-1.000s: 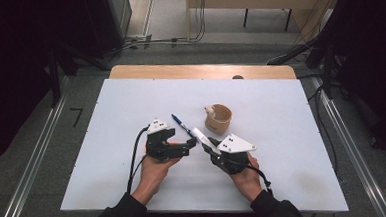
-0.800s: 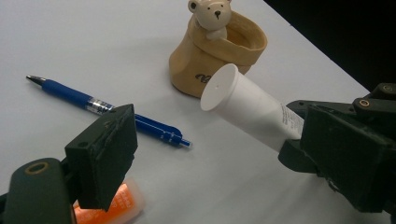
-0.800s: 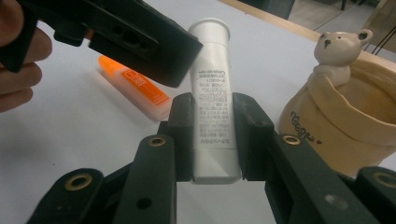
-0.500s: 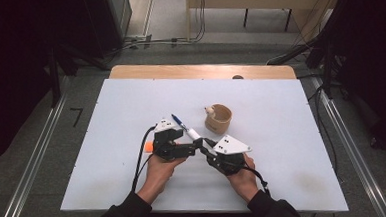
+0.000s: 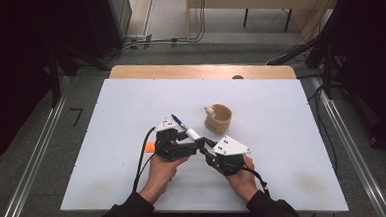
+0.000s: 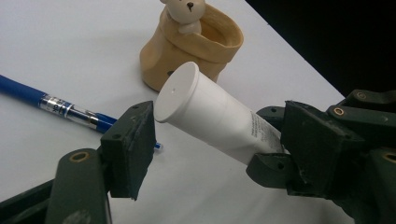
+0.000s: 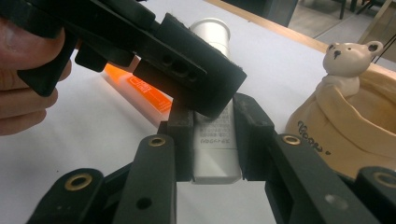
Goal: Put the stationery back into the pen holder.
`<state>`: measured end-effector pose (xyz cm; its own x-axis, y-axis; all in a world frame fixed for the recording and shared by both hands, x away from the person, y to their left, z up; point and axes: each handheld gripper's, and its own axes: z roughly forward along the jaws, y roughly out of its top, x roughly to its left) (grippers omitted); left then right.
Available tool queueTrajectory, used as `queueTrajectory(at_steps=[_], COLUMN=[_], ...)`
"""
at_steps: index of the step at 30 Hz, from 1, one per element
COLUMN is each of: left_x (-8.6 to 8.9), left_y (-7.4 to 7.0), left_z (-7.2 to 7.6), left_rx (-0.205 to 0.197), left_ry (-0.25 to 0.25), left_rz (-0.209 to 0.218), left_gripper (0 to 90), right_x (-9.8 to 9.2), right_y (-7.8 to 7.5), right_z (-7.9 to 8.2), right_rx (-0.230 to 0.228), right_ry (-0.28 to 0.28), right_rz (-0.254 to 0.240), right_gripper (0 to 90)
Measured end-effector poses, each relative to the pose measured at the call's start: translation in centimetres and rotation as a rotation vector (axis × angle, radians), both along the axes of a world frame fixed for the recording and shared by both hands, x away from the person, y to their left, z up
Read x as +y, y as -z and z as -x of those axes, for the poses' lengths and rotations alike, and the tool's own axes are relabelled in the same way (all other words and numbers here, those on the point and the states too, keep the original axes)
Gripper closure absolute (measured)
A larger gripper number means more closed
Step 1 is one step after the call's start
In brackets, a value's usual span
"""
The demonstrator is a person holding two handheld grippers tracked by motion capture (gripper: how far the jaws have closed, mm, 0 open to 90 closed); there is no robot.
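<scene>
The right tongs (image 7: 212,140) pinch the white tube (image 7: 214,135) by its tail, steadying it. The left tongs (image 6: 219,140), spread, have just been closing around its cap (image 6: 175,95), likely to twist it.

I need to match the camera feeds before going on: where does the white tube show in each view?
High view: white tube at table centre, between the two grippers.
Left gripper view: centre, cap toward upper left, lying slantwise.
Right gripper view: lower centre, its flat end clamped between this gripper's jaws.
Shared landmark: the tan bear pot, close beside the tube.
</scene>
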<state>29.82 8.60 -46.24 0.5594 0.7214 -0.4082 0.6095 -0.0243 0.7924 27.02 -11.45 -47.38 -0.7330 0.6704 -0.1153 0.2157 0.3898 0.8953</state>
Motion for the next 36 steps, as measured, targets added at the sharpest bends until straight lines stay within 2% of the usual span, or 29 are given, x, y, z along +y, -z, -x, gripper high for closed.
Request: queueTrajectory(at_steps=[7,12,17,24,31,36], left_x=[-0.07,-0.02,0.23,0.03,-0.1,-0.2], left_y=[0.08,0.17,-0.04,-0.23,-0.31,-0.54], left_z=[-0.01,0.1,0.23,0.48,0.48,0.38], left_rx=[0.014,0.022,-0.006,-0.034,-0.044,-0.058], left_ry=[0.013,0.003,-0.01,-0.008,-0.003,0.002], left_rz=[0.041,0.084,0.104,0.112,0.113,0.112], left_gripper=[34.5,43.5,56.6,66.2,67.2,67.4], right_x=[-0.05,-0.09,-0.07,0.05,0.03,-0.04], right_y=[-0.01,0.11,0.42,0.66,0.66,0.69], right_z=[0.01,-0.01,-0.1,-0.26,-0.26,-0.42], right_rx=[-0.006,-0.014,-0.01,0.0,-0.003,0.008], right_ry=[0.004,0.012,0.021,0.028,0.032,0.033], right_rz=[-0.01,-0.009,0.002,0.018,0.017,0.013], right_gripper=[68.5,68.3,68.2,68.1,67.1,59.6])
